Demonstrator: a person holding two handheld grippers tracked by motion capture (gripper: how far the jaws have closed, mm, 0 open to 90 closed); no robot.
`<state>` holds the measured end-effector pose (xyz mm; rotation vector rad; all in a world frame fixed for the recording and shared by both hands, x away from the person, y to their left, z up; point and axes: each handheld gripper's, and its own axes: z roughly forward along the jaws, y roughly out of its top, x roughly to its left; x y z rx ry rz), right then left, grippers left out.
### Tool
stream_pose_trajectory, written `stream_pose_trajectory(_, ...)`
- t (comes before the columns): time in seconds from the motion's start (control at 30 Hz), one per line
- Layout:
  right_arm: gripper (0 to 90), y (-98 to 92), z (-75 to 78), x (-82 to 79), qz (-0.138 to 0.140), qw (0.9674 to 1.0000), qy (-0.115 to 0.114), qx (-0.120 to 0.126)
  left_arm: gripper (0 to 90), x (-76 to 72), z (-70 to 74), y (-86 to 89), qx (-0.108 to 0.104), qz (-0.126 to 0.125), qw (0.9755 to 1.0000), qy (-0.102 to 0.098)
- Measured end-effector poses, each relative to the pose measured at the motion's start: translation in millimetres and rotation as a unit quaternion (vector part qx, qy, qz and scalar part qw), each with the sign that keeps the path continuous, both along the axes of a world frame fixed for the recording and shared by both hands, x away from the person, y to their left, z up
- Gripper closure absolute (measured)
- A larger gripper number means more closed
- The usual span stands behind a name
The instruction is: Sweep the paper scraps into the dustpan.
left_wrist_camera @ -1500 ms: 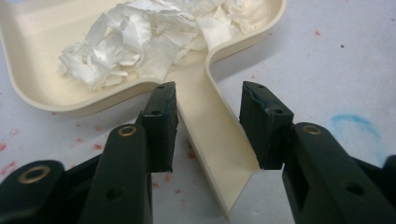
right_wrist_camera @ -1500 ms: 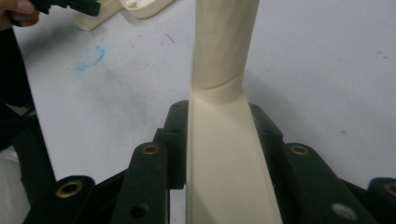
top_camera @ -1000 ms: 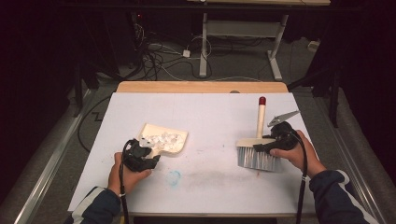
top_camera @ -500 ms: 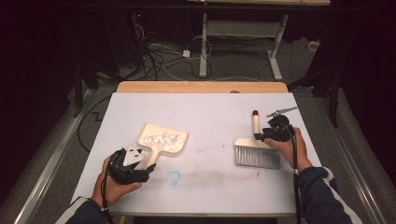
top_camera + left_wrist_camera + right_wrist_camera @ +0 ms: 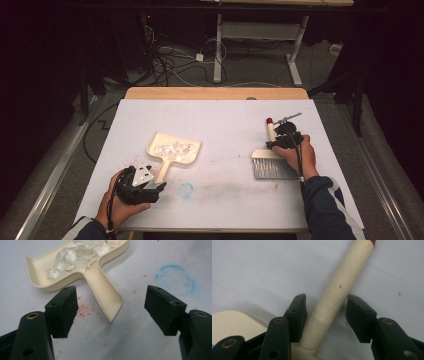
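Nowhere readable writing; left gripper (image 5: 159, 188) jaws released behind dustpan (image 5: 82, 267); right gripper (image 5: 325, 315) jaws closing around brush (image 5: 337, 290) handle, unclenched.

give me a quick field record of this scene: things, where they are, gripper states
dustpan: cream, flat on table, white scraps inside
brush: lying at right, handle pointing away
left gripper: open, jaws either side of the dustpan handle's end, not touching; just been opening
right gripper: jaws around brush handle, gaps both sides; just been closing
blue ring mark: near front edge
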<state>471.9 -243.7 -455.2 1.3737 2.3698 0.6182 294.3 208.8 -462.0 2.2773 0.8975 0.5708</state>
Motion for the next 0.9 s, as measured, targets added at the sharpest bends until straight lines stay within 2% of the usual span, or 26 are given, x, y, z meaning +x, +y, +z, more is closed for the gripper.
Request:
stream_pose_trajectory(0.17, 54.4, 0.1, -1.0, -0.8, -0.005, 1.0, -0.006, 0.006, 25.8, -2.7, -0.2, -2.4, 0.005, -0.009, 0.9999, -0.006)
stream_pose_trajectory(0.33, 54.0, -0.4, -1.2, -0.6, -0.01, 0.9998, -0.011, 0.012, 25.0, -2.1, -0.1, -0.2, -0.005, -0.01, 0.9999, -0.008)
stream_pose_trajectory(0.4, 51.2, -1.6, -0.8, -1.4, -0.01, 0.9996, -0.022, 0.016, 25.0, -2.6, 0.3, -0.8, -0.005, -0.01, 0.9999, -0.012)
stream_pose_trajectory(0.53, 49.3, -5.0, 4.4, -4.7, -0.006, 0.9981, -0.045, 0.041, 25.0, -1.9, -1.1, -1.4, -0.001, -0.01, 0.9999, -0.01)
stream_pose_trajectory(0.7, 48.5, -4.8, 13.4, -10.0, 0.007, 0.9955, -0.078, 0.053, 25.0, -1.3, -1.6, -0.9, 0.002, -0.01, 0.9999, -0.009)
stream_pose_trajectory(0.77, 47.9, -4.1, 16.1, -11.5, 0.009, 0.995, -0.086, 0.05, 25.0, -1.4, -1.7, -0.9, 0.003, -0.011, 0.9999, -0.009)
stream_pose_trajectory(0.9, 46.1, -3.6, 19.5, -13.5, 0.016, 0.9931, -0.097, 0.064, 25.0, -1.4, -2.4, -1.0, 0.005, -0.012, 0.9999, -0.008)
